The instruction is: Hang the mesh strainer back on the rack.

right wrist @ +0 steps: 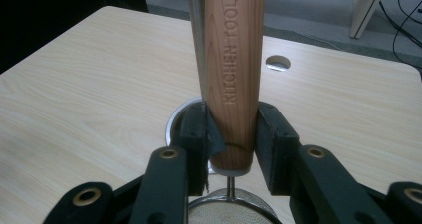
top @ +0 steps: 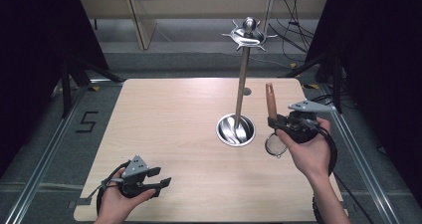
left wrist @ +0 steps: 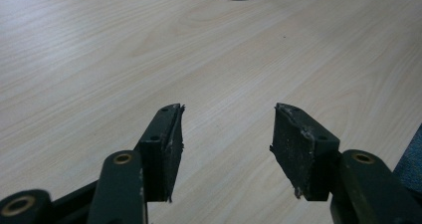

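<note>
Your right tool (top: 276, 124) clamps the strainer (right wrist: 232, 79) by its wooden handle, upright; rack (top: 244, 74) stands just left. Left tool (top: 161, 179) gapes empty, well apart.

The strainer (top: 273, 145) is showing a smooth reddish wooden handle (right wrist: 231, 74) and fine metal mesh. The stand (top: 242, 84) is gleaming as polished metal, while the table (top: 174, 129) is looking like pale matt wood.

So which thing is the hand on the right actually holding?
Start at the tall metal rack standing on the wooden table. Just right of its round base, the right tool grips a small strainer: wooden handle up, mesh bowl hanging below, the only wooden-handled thing there.
</note>
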Available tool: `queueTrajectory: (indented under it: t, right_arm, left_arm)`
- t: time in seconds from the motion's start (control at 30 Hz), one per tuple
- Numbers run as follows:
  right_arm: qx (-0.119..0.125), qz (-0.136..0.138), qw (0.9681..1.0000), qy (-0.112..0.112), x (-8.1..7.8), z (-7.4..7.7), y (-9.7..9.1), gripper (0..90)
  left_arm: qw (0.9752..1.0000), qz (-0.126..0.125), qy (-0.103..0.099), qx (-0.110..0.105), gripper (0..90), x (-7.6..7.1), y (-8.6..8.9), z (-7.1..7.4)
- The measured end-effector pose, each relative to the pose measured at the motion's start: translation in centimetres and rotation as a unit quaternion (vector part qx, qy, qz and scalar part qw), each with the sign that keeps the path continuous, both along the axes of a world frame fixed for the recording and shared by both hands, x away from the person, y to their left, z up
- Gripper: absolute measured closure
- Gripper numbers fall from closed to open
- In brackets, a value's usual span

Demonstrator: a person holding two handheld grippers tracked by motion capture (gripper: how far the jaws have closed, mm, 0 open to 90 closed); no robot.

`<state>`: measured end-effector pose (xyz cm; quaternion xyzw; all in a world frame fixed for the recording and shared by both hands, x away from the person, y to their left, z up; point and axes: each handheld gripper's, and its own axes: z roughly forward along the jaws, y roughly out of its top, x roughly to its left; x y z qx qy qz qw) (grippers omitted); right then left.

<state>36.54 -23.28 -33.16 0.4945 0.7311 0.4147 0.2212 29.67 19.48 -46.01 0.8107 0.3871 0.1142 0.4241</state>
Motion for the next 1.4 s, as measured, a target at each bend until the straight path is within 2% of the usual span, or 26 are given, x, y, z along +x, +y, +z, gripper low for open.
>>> queueTrajectory:
  t: [0.03,0.1,0.13,0.17,0.2,0.27,0.3,0.4,0.43,0.5,0.53,0.57,0.6,0.67,0.87,0.9,0.93,1.03,1.1,1.17,1.27,1.33,1.4]
  right_arm:
    - [0.001,-0.006,1.0,0.005,-0.1,0.1,0.1,69.4]
    - [-0.008,-0.003,0.9998,-0.016,0.1,0.0,0.0,69.4]
    - [-0.004,0.0,1.0,-0.006,0.1,0.1,0.0,69.4]
    - [-0.015,0.003,0.9997,-0.02,0.2,0.1,-0.2,69.4]
    - [0.005,-0.004,1.0,-0.004,0.0,0.2,0.1,69.4]
    - [-0.001,-0.004,1.0,-0.007,0.0,0.4,0.0,69.4]
    - [-0.005,-0.001,0.9999,-0.016,0.1,0.4,-0.1,69.4]
    - [-0.005,-0.001,0.9998,-0.019,0.1,0.5,-0.1,69.4]
    - [0.004,-0.004,0.9998,-0.017,0.0,0.6,0.0,69.4]
    - [0.005,-0.003,0.9998,-0.018,0.0,0.7,0.0,69.4]
    - [0.011,-0.012,0.9998,-0.01,-0.1,0.8,0.1,69.4]
    - [0.011,-0.012,0.9998,-0.01,-0.1,0.8,0.1,69.4]
    - [0.012,-0.012,0.9995,-0.025,0.0,0.6,0.1,69.4]
    - [0.006,-0.001,0.9998,-0.019,0.1,0.8,0.0,69.4]
    - [0.008,-0.006,0.9997,-0.02,0.0,1.0,0.1,69.4]
    - [0.011,-0.006,0.9996,-0.026,0.0,1.0,0.1,69.4]
    - [0.003,-0.006,0.9997,-0.022,-0.1,1.1,0.0,69.4]
    - [0.01,0.001,0.9994,-0.033,0.1,1.2,0.1,69.4]
    - [-0.001,0.002,0.9993,-0.039,0.1,1.3,-0.1,69.4]
    - [0.013,-0.005,0.9993,-0.036,-0.1,1.4,0.1,69.4]
    - [0.019,-0.006,0.9992,-0.036,-0.2,1.6,0.1,69.4]
    - [0.0,0.002,0.9987,-0.051,0.0,1.6,-0.2,69.4]
    - [0.005,0.0,0.999,-0.045,-0.1,1.7,-0.1,69.4]
  left_arm:
    - [1.0,0.0,0.0,0.0,44.7,0.0,0.0,0.0]
    - [1.0,0.0,0.0,0.0,44.7,0.0,0.0,0.0]
    - [1.0,0.0,0.0,0.0,44.6,0.0,0.0,0.0]
    - [1.0,0.0,0.0,0.0,44.6,0.0,0.0,0.0]
    - [1.0,0.0,0.0,0.0,44.6,0.0,0.0,0.0]
    - [1.0,0.0,0.0,0.0,44.6,0.0,0.0,0.0]
    - [1.0,0.0,0.0,0.0,44.6,0.0,0.0,0.0]
    - [1.0,0.0,0.0,0.0,44.6,0.0,0.0,0.0]
    - [1.0,0.0,0.0,0.0,44.6,0.0,0.0,0.0]
    - [1.0,0.005,-0.004,0.0,44.6,0.0,-0.1,-0.1]
    - [1.0,0.004,-0.004,0.0,44.6,0.0,-0.1,0.0]
    - [1.0,0.004,-0.004,0.0,44.6,0.0,-0.1,0.0]
    - [1.0,-0.001,0.002,0.0,44.6,0.0,0.0,0.0]
    - [1.0,0.004,-0.006,0.005,44.5,0.0,0.0,0.0]
    - [1.0,0.003,-0.005,0.005,44.5,0.0,0.0,-0.1]
    - [1.0,0.003,-0.005,0.005,44.5,0.0,0.0,0.0]
    - [1.0,0.004,-0.006,0.005,44.5,0.0,0.0,0.0]
    - [1.0,0.003,-0.005,0.005,44.4,0.0,0.0,0.0]
    - [1.0,0.003,-0.006,0.005,44.4,0.0,0.0,0.0]
    - [1.0,0.003,-0.004,0.004,44.4,0.0,0.0,0.0]
    - [1.0,-0.001,0.001,0.003,44.4,0.0,0.1,0.0]
    - [1.0,0.001,0.0,0.0,44.4,0.0,0.0,0.0]
    - [1.0,0.001,-0.001,0.0,44.4,0.0,0.1,0.0]
